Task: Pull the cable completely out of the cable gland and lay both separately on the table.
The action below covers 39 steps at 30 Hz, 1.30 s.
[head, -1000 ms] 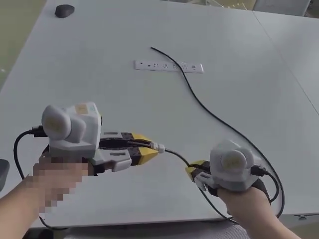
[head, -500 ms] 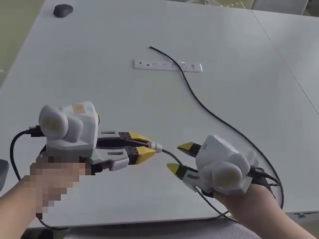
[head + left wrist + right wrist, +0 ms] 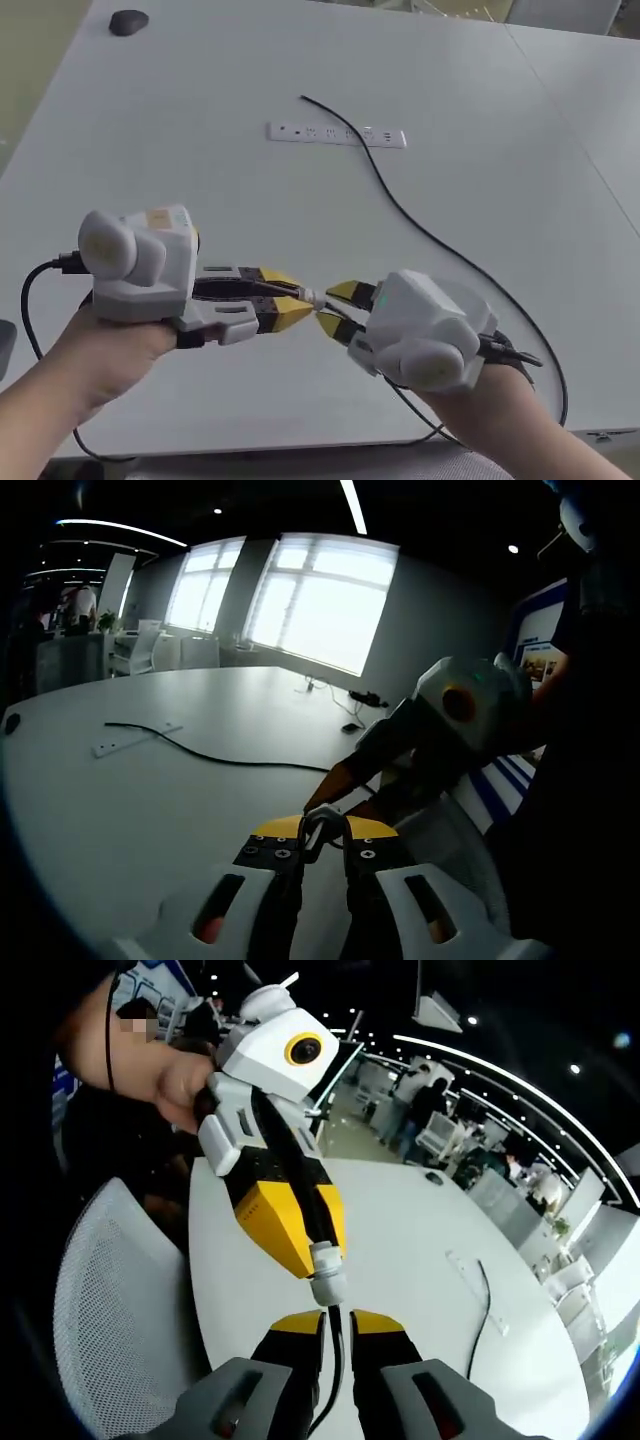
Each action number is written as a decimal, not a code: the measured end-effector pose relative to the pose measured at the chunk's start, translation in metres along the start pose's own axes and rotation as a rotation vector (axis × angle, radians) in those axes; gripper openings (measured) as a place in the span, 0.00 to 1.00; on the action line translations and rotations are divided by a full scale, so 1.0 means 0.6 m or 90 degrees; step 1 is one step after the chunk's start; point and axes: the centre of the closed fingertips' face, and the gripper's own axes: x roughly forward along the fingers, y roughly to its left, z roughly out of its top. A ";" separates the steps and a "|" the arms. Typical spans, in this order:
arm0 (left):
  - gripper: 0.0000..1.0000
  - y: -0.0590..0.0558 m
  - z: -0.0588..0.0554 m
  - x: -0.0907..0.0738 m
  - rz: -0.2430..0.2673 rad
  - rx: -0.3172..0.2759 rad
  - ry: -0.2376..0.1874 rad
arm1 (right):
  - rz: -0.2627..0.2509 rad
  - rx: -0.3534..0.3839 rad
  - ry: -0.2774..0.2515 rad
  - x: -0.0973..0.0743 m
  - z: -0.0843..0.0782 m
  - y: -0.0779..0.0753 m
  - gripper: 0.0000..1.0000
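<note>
My left gripper (image 3: 296, 300) is held just above the near part of the white table (image 3: 200, 170), shut on a small pale cable gland (image 3: 313, 296) that sticks out of its yellow tips. The gland (image 3: 327, 1272) shows up close in the right gripper view, and in the left gripper view the gland (image 3: 322, 826) sits between the left gripper (image 3: 322, 834) jaws. A thin black cable (image 3: 420, 228) leaves the gland and runs off across the table. My right gripper (image 3: 337, 308) faces the gland. Its jaws stand a narrow gap apart on either side of the cable (image 3: 337, 1348), right behind the gland.
A white power strip (image 3: 337, 133) lies mid-table, with the cable's far end passing over it. A dark mouse (image 3: 129, 21) rests at the far left corner. A mesh office chair (image 3: 120, 1310) stands near the table edge. People sit at desks in the background.
My right gripper let go of the cable further back, opened, and moved left up to the gland, its jaws now narrowing around the cable. The left gripper stayed put with the gland.
</note>
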 end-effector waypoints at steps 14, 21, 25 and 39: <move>0.15 -0.001 -0.002 0.005 -0.005 0.000 0.005 | -0.003 0.014 0.000 -0.001 -0.006 0.001 0.00; 0.15 0.000 -0.003 0.006 -0.004 0.001 0.008 | -0.002 0.032 -0.002 0.001 -0.012 0.000 0.00; 0.15 0.001 -0.001 0.006 -0.001 -0.002 0.004 | -0.006 0.043 0.005 0.002 -0.023 -0.005 0.00; 0.15 0.009 0.004 0.004 0.010 -0.006 -0.004 | -0.013 0.163 0.060 0.003 -0.095 -0.014 0.00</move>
